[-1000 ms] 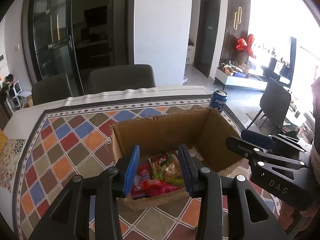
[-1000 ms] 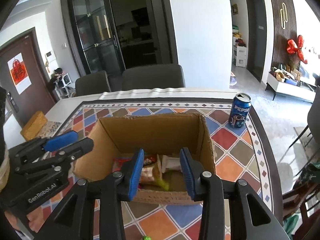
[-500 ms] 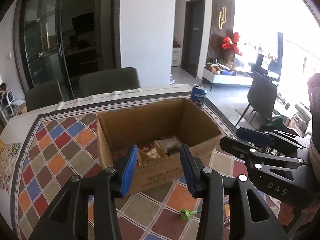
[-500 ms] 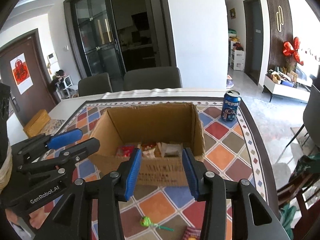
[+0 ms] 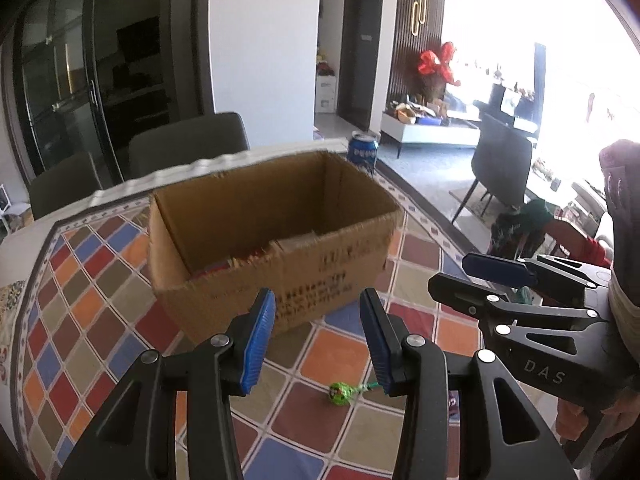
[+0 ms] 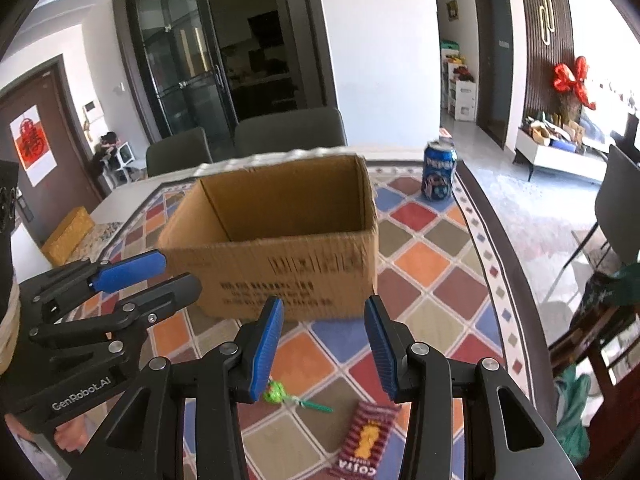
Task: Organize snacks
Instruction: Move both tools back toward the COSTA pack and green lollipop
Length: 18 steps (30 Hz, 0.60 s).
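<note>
An open cardboard box (image 5: pixel 320 272) (image 6: pixel 296 276) stands on the patterned table, with snack packets just visible inside in the left wrist view. A green wrapped lollipop (image 5: pixel 340 393) (image 6: pixel 276 393) lies on the table in front of the box. A dark red striped snack packet (image 6: pixel 366 438) lies to its right. My left gripper (image 5: pixel 318 338) is open and empty, above the lollipop. My right gripper (image 6: pixel 324 346) is open and empty, above the lollipop and packet. Each gripper shows at the side of the other view: the right one (image 5: pixel 460 276), the left one (image 6: pixel 176 272).
A blue Pepsi can (image 6: pixel 439 176) (image 5: pixel 362 154) stands behind the box at the right. Grey chairs (image 6: pixel 288 136) stand at the table's far side. A yellow box (image 6: pixel 68 232) sits at the far left. The table edge (image 6: pixel 516 280) curves along the right.
Both grippers have pulled back and away from the box toward the table's near edge. The lollipop and red packet have come into view in front of the box.
</note>
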Each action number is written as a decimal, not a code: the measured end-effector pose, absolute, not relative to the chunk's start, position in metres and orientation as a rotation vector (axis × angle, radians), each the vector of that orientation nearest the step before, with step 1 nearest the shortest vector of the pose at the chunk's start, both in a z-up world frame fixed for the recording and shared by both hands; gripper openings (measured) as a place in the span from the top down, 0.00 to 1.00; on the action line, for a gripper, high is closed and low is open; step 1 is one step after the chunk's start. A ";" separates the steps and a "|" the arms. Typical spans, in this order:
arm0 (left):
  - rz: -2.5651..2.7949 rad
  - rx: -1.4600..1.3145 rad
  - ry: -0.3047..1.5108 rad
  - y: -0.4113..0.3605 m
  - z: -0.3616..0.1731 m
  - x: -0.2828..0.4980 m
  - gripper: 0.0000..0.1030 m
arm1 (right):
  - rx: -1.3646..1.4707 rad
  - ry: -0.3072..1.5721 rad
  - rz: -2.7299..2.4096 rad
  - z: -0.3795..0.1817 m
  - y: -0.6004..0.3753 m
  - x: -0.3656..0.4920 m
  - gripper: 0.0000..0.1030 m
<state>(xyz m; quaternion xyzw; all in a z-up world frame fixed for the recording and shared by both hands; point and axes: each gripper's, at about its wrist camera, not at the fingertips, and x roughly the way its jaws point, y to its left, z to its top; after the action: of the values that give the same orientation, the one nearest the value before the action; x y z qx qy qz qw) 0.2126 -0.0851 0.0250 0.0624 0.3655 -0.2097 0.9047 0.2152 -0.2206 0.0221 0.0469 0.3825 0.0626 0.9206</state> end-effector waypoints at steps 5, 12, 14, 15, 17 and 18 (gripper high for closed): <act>-0.449 0.147 0.790 -0.090 0.011 0.208 0.58 | 0.110 0.836 0.108 0.002 -0.226 0.209 0.58; -0.467 0.135 0.868 -0.096 -0.020 0.206 0.58 | 0.101 0.905 0.082 -0.023 -0.230 0.203 0.58; -0.473 0.130 0.888 -0.097 -0.027 0.206 0.58 | 0.098 0.926 0.078 -0.029 -0.230 0.201 0.58; -0.472 0.131 0.902 -0.098 -0.032 0.205 0.58 | 0.097 0.933 0.074 -0.032 -0.231 0.200 0.58; -0.474 0.132 0.919 -0.099 -0.040 0.204 0.58 | 0.099 0.954 0.066 -0.039 -0.232 0.198 0.58; -0.475 0.133 0.929 -0.099 -0.044 0.204 0.58 | 0.100 0.961 0.064 -0.042 -0.232 0.197 0.58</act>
<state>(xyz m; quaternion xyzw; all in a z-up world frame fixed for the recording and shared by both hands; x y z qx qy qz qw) 0.2044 -0.0989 -0.0439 0.0633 0.4436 -0.2268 0.8648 0.1975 -0.2320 -0.0421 0.0478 0.4619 0.0307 0.8851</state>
